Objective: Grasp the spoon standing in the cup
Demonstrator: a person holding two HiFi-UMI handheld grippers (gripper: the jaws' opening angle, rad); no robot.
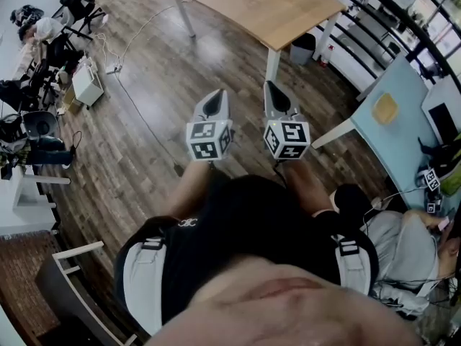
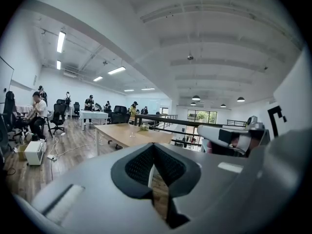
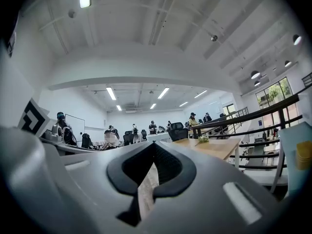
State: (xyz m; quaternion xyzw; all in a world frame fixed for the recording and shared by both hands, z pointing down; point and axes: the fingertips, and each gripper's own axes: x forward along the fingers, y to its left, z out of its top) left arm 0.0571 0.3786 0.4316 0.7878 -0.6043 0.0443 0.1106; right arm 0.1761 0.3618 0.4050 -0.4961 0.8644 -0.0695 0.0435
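No cup or spoon can be made out in any view. In the head view my left gripper (image 1: pixel 216 98) and right gripper (image 1: pixel 274 91) are held side by side above the wooden floor, pointing toward a wooden table (image 1: pixel 288 16) farther ahead. Both are shut with nothing between the jaws. In the left gripper view the left gripper (image 2: pixel 154 146) points at that table (image 2: pixel 122 130), where a small clear item (image 2: pixel 130 133) and a small plant (image 2: pixel 143 127) stand, too small to identify. The right gripper (image 3: pixel 155 145) also aims toward the table (image 3: pixel 214 145).
A dark bin (image 1: pixel 302 47) stands beside the table's leg. A light blue table (image 1: pixel 403 114) is at the right, with a seated person (image 1: pixel 410 251) below it. A white unit (image 1: pixel 88 83), office chairs and floor cables lie at the left. A black railing (image 2: pixel 161 121) runs behind the table.
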